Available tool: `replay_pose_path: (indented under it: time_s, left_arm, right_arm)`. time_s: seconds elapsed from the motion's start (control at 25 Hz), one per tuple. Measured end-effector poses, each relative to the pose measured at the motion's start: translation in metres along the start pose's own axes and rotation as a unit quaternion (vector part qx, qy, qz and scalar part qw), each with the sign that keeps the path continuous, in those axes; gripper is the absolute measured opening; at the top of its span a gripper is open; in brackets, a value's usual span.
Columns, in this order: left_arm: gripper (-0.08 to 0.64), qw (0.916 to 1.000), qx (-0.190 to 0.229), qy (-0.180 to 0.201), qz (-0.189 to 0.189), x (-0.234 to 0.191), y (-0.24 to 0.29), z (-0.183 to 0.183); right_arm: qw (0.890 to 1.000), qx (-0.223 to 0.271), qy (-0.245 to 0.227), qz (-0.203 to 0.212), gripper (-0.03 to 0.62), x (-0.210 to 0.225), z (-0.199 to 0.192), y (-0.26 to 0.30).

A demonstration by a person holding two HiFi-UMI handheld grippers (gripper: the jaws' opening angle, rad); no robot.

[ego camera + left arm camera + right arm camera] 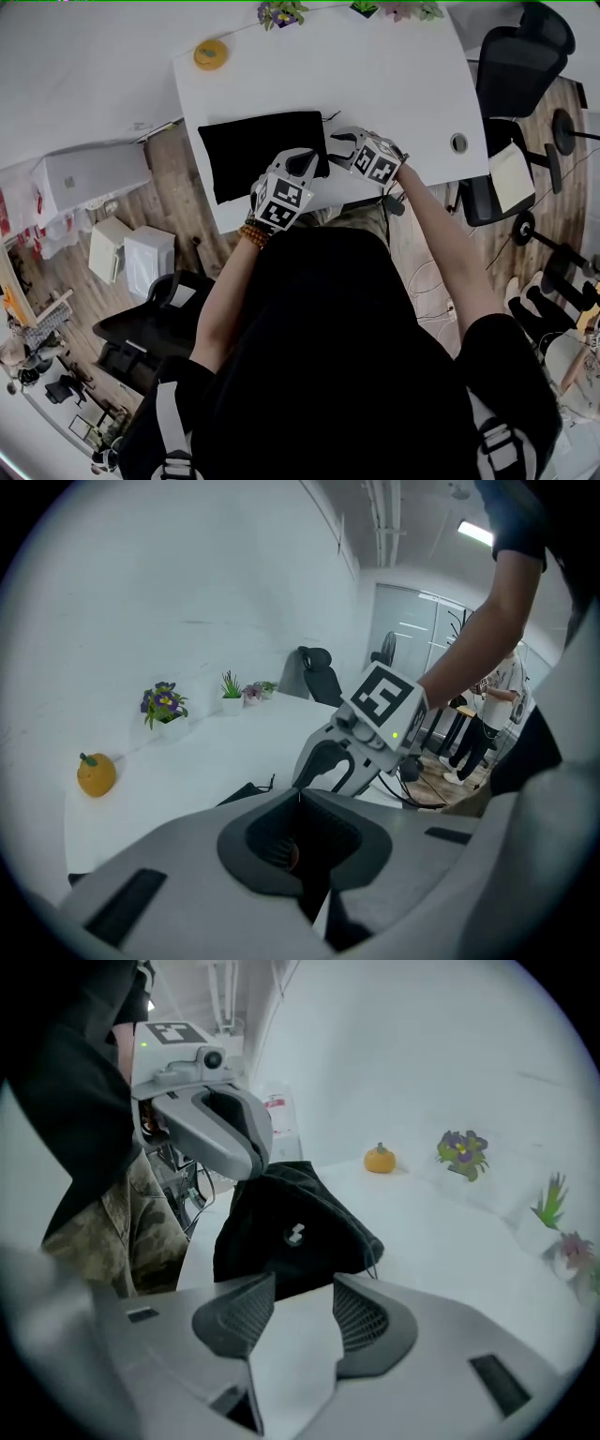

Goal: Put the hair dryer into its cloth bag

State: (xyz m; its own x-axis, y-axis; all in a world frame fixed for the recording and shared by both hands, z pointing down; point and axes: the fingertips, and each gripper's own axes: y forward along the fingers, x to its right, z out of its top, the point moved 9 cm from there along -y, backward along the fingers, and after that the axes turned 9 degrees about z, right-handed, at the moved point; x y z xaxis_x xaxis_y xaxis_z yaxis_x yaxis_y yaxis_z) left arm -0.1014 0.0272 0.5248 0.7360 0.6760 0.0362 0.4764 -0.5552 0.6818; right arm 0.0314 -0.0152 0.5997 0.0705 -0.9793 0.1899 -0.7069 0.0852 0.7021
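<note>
Because every place below is given from it, landmark: the black cloth drawstring bag, lying on the white rectangular counter.
Hair dryer: not visible in any view. The bag stands humped in the right gripper view, so the dryer is probably already inside.
Left gripper: closed at the bag's right near corner. The cloth rises to its tip, which suggests a fold is nipped there, likely to steady the mouth end.
Right gripper: jaws apart with only bare counter between them, just to the right of the bag. It looks free to take the cord or smooth the cloth.
Stage: by this reading, the packing is nearly done and the closing is still to do.
Edges: the bag's near side runs close to the counter's near edge, by the person's body. Its left end sits near the counter's left edge, so a pull towards either could drag it off.
Open room: broad bare counter beyond the bag and to its right.
Obstacles: a round orange fruit-shaped ornament and small potted plants, both well beyond the bag at the far edge.
</note>
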Motion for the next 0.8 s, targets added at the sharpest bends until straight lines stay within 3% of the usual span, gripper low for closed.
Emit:
replay_pose_path:
  time_s: [0.2, 0.48, 0.56, 0.64, 0.8]
  left_arm:
    - [0.025, 0.9994, -0.033, -0.008, -0.003, 0.007, 0.009, -0.011]
    - [0.026, 0.9981, -0.045, -0.041, 0.005, 0.02, 0.002, -0.017]
    - [0.033, 0.9965, -0.048, -0.065, 0.022, 0.021, 0.001, -0.023]
    - [0.123, 0.9925, -0.058, -0.099, 0.044, 0.023, -0.001, -0.031]
    - [0.146, 0.9772, -0.081, -0.166, 0.105, 0.035, -0.003, -0.047]
  right_arm:
    - [0.999, -0.012, 0.038, -0.036, 0.206, 0.008, -0.021, -0.021]
    - [0.999, -0.043, -0.003, -0.031, 0.206, 0.023, -0.003, -0.049]
    - [0.998, -0.049, -0.026, -0.018, 0.206, 0.031, 0.002, -0.053]
    - [0.998, -0.051, -0.048, -0.005, 0.206, 0.04, 0.004, -0.054]
    - [0.993, -0.04, -0.106, 0.021, 0.206, 0.061, 0.016, -0.049]
